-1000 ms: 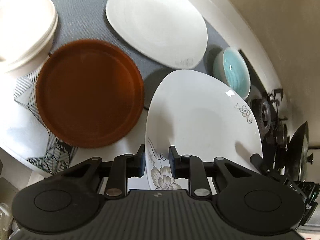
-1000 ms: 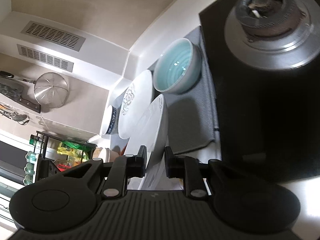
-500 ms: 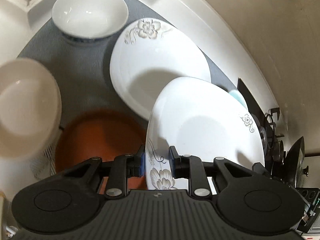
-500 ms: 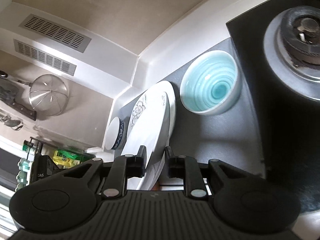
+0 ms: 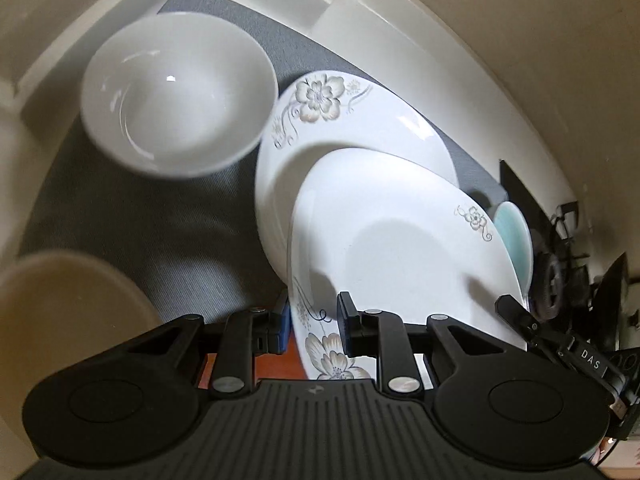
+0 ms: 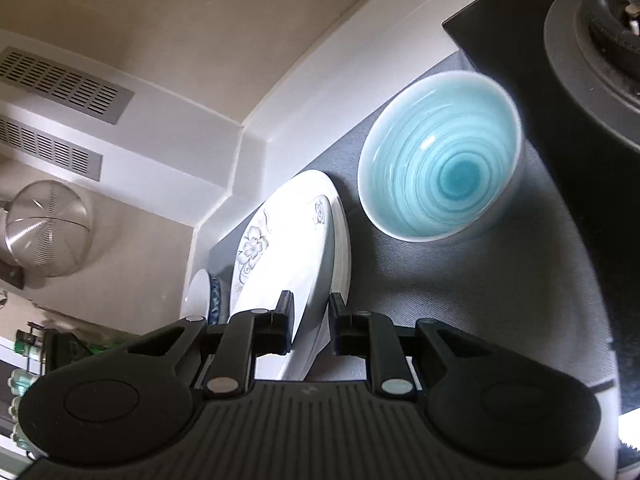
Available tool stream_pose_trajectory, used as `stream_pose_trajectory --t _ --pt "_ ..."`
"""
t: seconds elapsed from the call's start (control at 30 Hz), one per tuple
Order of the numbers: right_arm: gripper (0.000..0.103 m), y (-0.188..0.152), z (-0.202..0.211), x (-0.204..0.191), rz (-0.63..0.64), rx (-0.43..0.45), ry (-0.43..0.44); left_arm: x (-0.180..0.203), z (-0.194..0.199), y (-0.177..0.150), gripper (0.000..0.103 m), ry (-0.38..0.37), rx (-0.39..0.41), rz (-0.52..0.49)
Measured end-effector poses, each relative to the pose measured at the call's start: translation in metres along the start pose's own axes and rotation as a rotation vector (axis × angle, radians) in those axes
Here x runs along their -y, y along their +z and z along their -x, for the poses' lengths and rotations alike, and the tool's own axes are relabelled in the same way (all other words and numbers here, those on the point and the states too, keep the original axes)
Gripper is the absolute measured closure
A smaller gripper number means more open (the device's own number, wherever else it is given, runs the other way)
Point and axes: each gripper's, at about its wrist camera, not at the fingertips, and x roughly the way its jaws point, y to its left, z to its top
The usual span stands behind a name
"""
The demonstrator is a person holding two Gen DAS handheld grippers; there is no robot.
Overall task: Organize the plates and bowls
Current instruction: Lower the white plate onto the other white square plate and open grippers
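Counter: grey mat point(image 5: 120, 216) in a corner of pale backsplash, stove at its far side.
Carried plate: white floral plate point(image 5: 404, 256), held over the mat, overlapping the resting plate point(image 5: 360, 128) that lies flat beneath it.
Left gripper point(image 5: 312, 328): clamped on the carried plate's near rim, at the flower print.
Right gripper point(image 6: 310, 328): clamped on the same plate's opposite rim; seen edge-on from here.
Neighbours of the resting plate: white bowl point(image 5: 176, 92) just beside it toward the corner; turquoise bowl point(image 6: 440, 160) near it on the stove side.
Step, as judged: stacking plate on plate.
Doing it well: centre over the resting plate, match the outlines, keep both rims level, lower together, release only once seated.
Risk: rim clipping the white bowl.
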Motion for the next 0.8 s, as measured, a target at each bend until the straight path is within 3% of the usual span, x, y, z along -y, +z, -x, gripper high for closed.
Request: stream_pose_trajectory --t 0.4,0.63,0.8 --pt "0.087 -0.004 -0.029 -0.016 0.067 0.041 -0.104 -0.016 -0.008 0.022 0.078 0.007 -0.040 -0.085" --pt "0.087 -0.001 -0.035 -0.020 0.081 0.051 -0.115 -0.015 -0.008 0.026 0.078 0.009 -0.078 -0.078" --pt "0.091 -0.002 -0.045 -0.024 0.144 0.053 -0.169 -0.012 -0.016 0.036 0.079 0.033 -0.121 -0.058"
